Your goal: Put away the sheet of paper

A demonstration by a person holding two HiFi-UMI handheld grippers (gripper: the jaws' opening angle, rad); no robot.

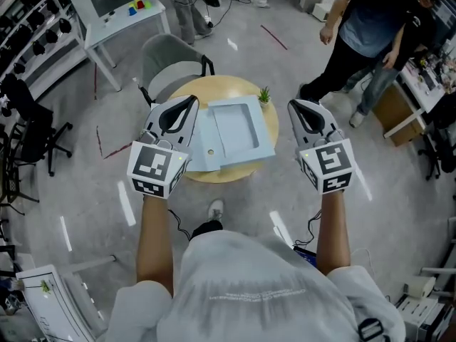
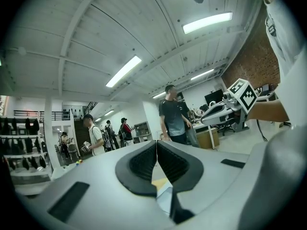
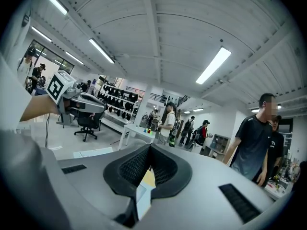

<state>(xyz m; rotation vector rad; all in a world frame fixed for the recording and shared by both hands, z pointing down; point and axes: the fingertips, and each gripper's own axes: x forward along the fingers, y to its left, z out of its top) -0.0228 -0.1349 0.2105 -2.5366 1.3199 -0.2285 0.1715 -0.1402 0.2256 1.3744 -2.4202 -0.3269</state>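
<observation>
The left gripper [image 2: 156, 142] has its jaws pressed together, the ribbed black pads meeting at the tips with nothing between them. Through the slit lower down show only a bit of yellow table and pale blue. The right gripper [image 3: 150, 145] is likewise closed and empty, its pads touching at the tips. Both are held in the air side by side, well apart, pointing away from the person over the near half of the table [image 1: 229, 175].

The table is round and wooden. Between the two grippers lies a pale blue tray [image 1: 236, 127] with a raised rim. The sheet [image 1: 205, 152], also pale blue, lies flat at the tray's left and near edge; it seems to run partly under the tray. The left gripper's tips are above the sheet's far left corner and neither gripper touches it.

A small green plant [image 1: 265, 95] stands at the table's far edge, just beyond the tray. A grey chair [image 1: 171, 57] stands behind the table. A person in a dark shirt [image 1: 370, 27] stands farther off to the right.
</observation>
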